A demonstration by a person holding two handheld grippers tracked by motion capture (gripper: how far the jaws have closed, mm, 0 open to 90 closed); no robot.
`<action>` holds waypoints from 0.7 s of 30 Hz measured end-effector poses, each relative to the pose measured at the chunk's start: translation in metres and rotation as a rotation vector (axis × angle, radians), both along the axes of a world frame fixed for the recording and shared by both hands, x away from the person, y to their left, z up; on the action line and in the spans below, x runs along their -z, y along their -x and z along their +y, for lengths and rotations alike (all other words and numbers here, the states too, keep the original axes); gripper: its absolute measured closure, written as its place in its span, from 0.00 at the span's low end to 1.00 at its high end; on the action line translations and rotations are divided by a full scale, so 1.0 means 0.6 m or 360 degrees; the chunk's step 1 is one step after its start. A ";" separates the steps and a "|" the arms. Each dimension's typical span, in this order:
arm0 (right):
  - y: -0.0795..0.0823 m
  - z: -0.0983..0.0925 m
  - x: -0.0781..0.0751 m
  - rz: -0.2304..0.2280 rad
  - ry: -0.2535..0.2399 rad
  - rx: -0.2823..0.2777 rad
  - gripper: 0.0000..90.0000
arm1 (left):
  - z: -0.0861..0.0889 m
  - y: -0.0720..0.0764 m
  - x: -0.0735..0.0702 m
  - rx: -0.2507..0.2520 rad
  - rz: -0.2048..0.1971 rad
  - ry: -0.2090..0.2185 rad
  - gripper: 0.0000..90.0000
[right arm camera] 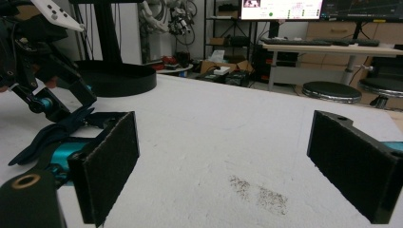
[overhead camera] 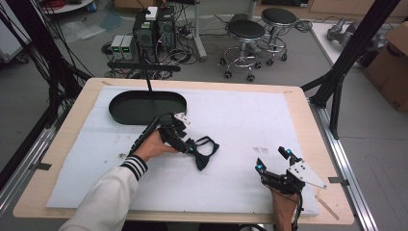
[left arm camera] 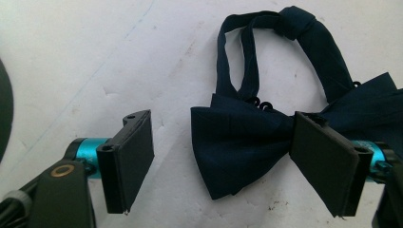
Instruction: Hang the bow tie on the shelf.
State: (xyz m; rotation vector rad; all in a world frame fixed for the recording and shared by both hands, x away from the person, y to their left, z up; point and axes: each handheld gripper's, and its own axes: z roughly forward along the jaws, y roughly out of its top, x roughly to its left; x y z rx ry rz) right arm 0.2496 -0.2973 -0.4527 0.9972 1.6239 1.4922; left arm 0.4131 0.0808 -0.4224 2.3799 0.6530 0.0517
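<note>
**Bow tie between my left jaws, not yet pinched**

Bow tie [overhead camera: 204, 153], navy, lies just below the middle of the high view on the white foam mat [overhead camera: 240, 125], with my left gripper [overhead camera: 185, 144] angled down onto its left end. My right gripper [overhead camera: 273, 160] waits at the lower right, jaws spread and nothing between them. At the upper left of that view sits the black oval tray [overhead camera: 146, 107]; I see nothing lying in it.

In the left gripper view, the tie's bow fills the centre, its strap looping to the top of the frame. My jaws stand wide apart. The right pad [left arm camera: 323, 159] sits over the knot and one wing lies in the gap, but the left pad [left arm camera: 135, 152] is well clear of the cloth. No grip yet.

My worry: closing from here, I judge I could catch a single layer of wing, and the tie would slip, or the strap would drag as I lift.

In the right gripper view, my own pads stand apart over bare mat, the tie and left gripper at far left, tray behind them.
</note>
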 end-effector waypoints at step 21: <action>0.000 -0.001 0.000 -0.0003 0.0002 0.0002 0.10 | -0.017 0.014 -0.002 0.0123 0.0037 0.0069 0.28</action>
